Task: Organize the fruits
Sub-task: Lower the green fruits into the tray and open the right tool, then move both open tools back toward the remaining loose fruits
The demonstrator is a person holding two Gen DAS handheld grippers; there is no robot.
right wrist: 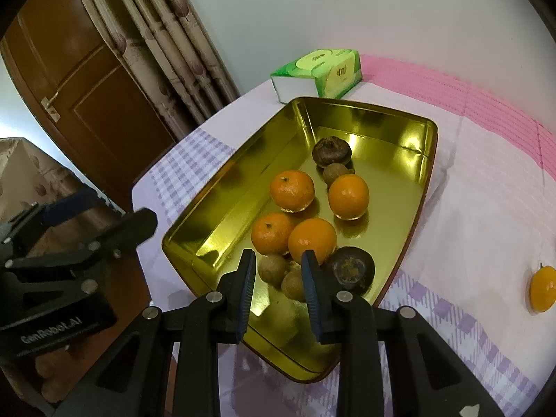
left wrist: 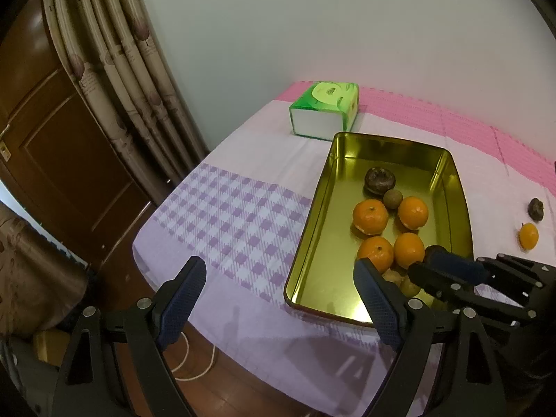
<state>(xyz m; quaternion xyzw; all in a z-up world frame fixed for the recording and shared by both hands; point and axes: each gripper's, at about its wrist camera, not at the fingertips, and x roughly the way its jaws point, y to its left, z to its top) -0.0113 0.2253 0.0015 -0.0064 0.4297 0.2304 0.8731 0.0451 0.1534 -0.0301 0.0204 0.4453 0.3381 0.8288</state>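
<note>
A gold metal tray on the table holds several oranges, small brown fruits and dark round fruits. My left gripper is open and empty at the tray's near left corner. My right gripper hovers over the tray's near end, its jaws partly open around nothing, small brown fruits just beyond the tips. It shows in the left wrist view. One orange and one dark fruit lie on the cloth to the right.
A green tissue pack lies behind the tray. The table has a lilac checked cloth and a pink strip by the wall. A curtain and a wooden door stand left.
</note>
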